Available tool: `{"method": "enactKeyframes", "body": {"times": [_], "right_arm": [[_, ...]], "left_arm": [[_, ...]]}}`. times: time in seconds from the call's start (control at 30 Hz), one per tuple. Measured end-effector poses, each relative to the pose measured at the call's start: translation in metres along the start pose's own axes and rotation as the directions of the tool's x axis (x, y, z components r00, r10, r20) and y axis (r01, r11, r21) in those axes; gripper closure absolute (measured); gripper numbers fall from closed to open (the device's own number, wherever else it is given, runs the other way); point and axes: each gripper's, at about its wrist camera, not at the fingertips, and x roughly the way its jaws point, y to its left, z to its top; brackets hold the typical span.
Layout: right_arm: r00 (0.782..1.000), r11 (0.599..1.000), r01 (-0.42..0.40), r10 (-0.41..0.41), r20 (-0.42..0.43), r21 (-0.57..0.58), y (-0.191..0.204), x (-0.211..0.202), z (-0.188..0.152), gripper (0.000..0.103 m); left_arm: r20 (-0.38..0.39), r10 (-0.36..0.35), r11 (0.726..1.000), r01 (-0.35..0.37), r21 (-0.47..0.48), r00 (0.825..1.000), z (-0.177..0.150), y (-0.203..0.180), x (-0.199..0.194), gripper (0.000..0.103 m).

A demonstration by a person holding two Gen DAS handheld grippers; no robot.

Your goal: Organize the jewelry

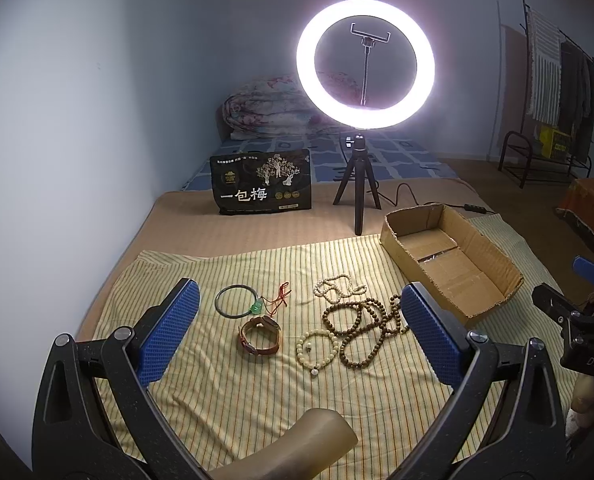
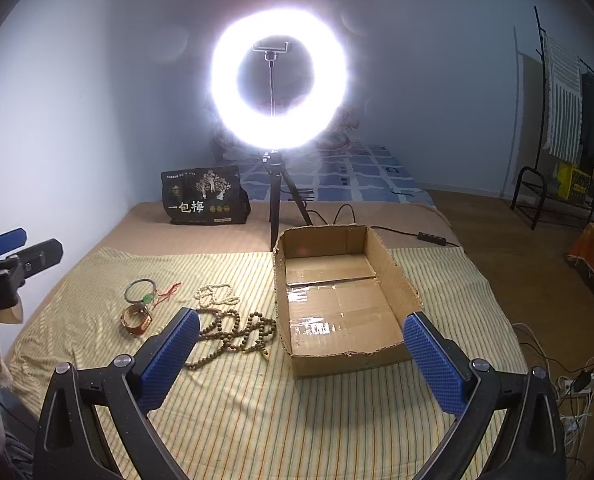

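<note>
Jewelry lies on a yellow striped cloth (image 1: pixel 233 404): a dark bangle (image 1: pixel 221 308), a green pendant on red cord (image 1: pixel 258 307), a brown leather band (image 1: pixel 259 339), a cream bead bracelet (image 1: pixel 306 354), a long brown bead string (image 1: pixel 363 330) and a small white bead string (image 1: pixel 337 286). My left gripper (image 1: pixel 299 288) hovers open over them, holding nothing. An empty cardboard box (image 2: pixel 349 356) sits right of the jewelry. Just before the box, my right gripper (image 2: pixel 302 318) is open and empty. In the right wrist view its left finger (image 2: pixel 169 356) hides the cream bracelet.
A lit ring light on a tripod (image 1: pixel 365 64) stands behind the cloth, its cable (image 1: pixel 405 192) running right. A black printed bag (image 1: pixel 263 182) stands at the back left, a folded quilt (image 1: pixel 265 112) behind it. A clothes rack (image 1: pixel 557 80) fills the far right.
</note>
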Motion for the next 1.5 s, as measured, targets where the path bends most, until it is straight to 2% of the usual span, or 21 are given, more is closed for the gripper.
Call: {"method": "enactKeyframes", "body": {"times": [0.73, 1.5], "right_arm": [[1.0, 1.0, 0.009, -0.009, 0.002, -0.014, 0.0055, -0.0005, 0.0002, 0.0], [0.999, 1.0, 0.021, -0.022, -0.036, -0.023, 0.0089, 0.0071, -0.0022, 0.0]], "left_arm": [[0.007, 0.005, 1.0, -0.005, 0.001, 1.0, -0.0009, 0.0015, -0.0034, 0.001], [-0.004, 0.013, 1.0, -0.013, 0.015, 1.0, -0.0049, 0.0032, 0.0041, 0.001]]}}
